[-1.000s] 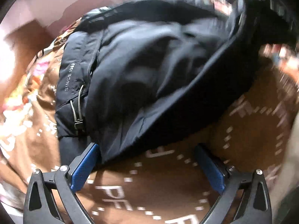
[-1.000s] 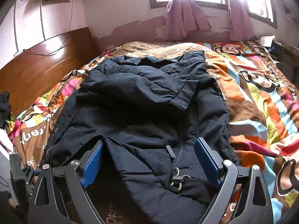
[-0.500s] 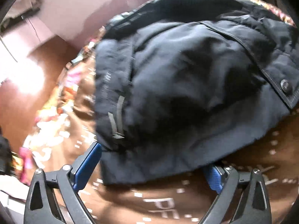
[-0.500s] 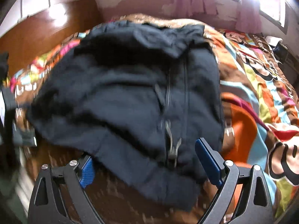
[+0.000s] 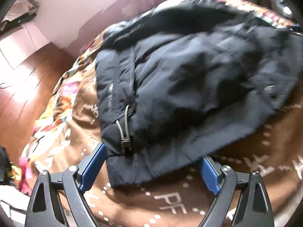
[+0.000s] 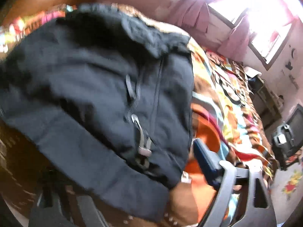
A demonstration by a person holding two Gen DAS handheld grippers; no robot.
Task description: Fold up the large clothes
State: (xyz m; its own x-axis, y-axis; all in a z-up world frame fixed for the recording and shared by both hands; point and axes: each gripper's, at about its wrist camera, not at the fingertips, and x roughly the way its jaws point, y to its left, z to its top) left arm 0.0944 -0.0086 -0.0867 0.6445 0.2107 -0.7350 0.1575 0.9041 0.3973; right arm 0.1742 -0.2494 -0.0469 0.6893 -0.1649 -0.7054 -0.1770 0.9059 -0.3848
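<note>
A dark padded jacket (image 5: 189,87) lies partly folded on the patterned bedspread (image 5: 189,198). The left gripper (image 5: 151,167) stands with fingers apart, straddling the near hem corner. The right gripper (image 6: 121,172) is blurred, its left finger hidden, so its spread cannot be told. Risk: the slippery, bulky shell may spring open, or the drawcord toggle (image 5: 126,142) may snag a finger.

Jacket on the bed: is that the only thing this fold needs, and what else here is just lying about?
Part of the job:
- jacket
- left gripper, open at its hem
- right gripper, one finger showing
- bedspread, the surface under it

Lying about:
- curtains
- headboard
- clothes on the shelf
</note>
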